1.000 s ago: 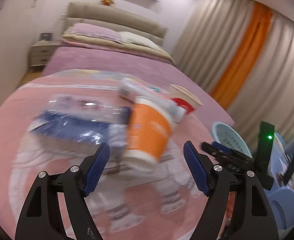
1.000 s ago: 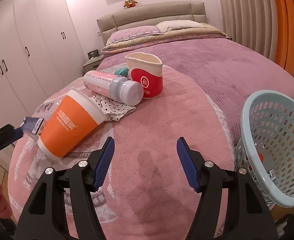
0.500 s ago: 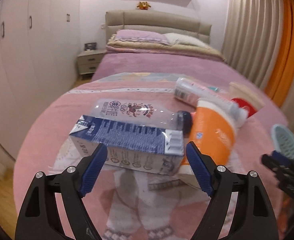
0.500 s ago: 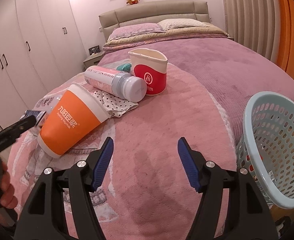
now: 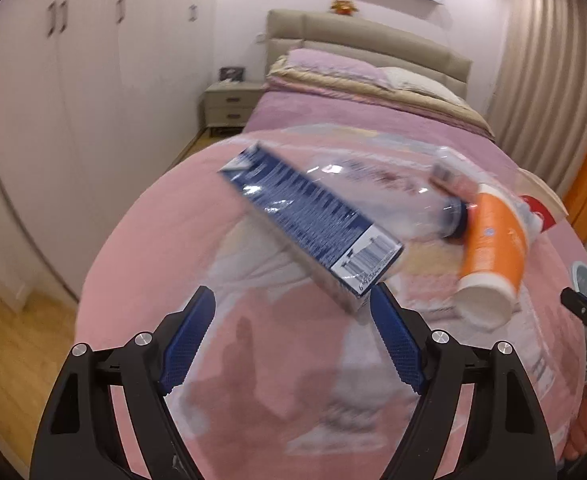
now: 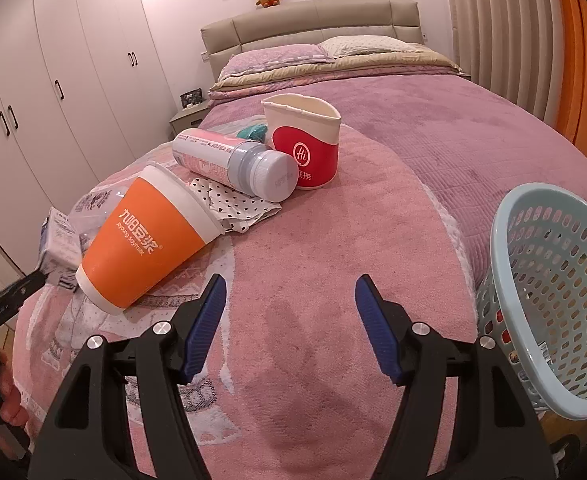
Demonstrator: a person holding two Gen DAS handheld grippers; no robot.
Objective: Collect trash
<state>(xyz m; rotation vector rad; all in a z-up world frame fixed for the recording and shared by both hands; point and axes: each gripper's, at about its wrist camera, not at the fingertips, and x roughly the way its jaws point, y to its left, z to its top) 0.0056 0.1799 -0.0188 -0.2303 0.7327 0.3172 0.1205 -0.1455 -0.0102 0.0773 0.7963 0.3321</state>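
**Left gripper lined up on the carton, nothing picked yet**

Step in hand, as judged: approach to the first piece of trash. The left gripper (image 5: 291,312) was held wide and empty, with the near end of the blue rectangular drink carton (image 5: 313,232) just ahead of its fingertips, tilted across the view; contact could not be confirmed, as that frame was blurred. The right gripper (image 6: 289,304) was also held wide with nothing between its jaws, over bare pink blanket (image 6: 333,240).

The rest of the trash was grouped on the blanket: a clear plastic bottle (image 5: 393,196) just behind the carton, an orange paper cup (image 6: 145,240) on its side, a pink-labelled bottle with a grey cap (image 6: 233,164) and a red-and-white paper tub (image 6: 305,148) further off. The pale blue perforated plastic basket (image 6: 553,300) was seen at the near right edge of the bed.

Next move, as judged: the carton's narrow faces must be squared between the pads before closing, then carried right to the basket.
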